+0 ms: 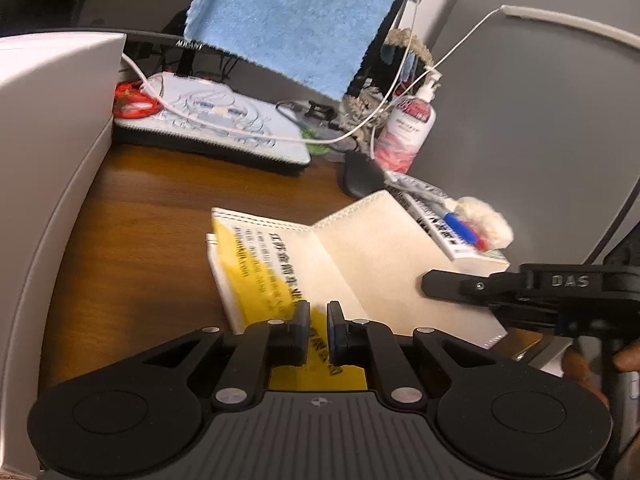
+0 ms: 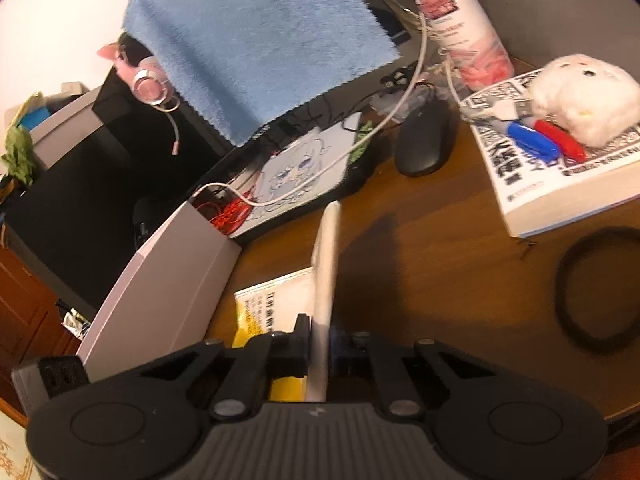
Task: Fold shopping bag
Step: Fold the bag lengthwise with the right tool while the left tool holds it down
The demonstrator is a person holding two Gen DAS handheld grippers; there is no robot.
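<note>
Shopping bag (image 1: 360,256), cream fabric with a yellow printed panel, half folded on the brown wooden tabletop (image 1: 132,248).

Its long axis runs away from the left camera toward the far right; the yellow half lies flat while the plain cream flap (image 2: 326,280) is lifted, standing on edge in the right wrist view. Left of it a pale grey box wall (image 1: 52,160) rises; behind lie a printed mouse pad (image 1: 224,120), a blue fluffy towel (image 1: 296,16) hanging over it, a black mouse (image 2: 424,140), a pink-labelled pump bottle (image 1: 408,128) and a thick book (image 2: 560,176). The left claw (image 1: 318,320) hovers low over the yellow panel, jaws nearly together with a narrow gap, gripping nothing. The right claw (image 2: 320,340), entering level from the right, is clamped on the flap's edge.
</note>
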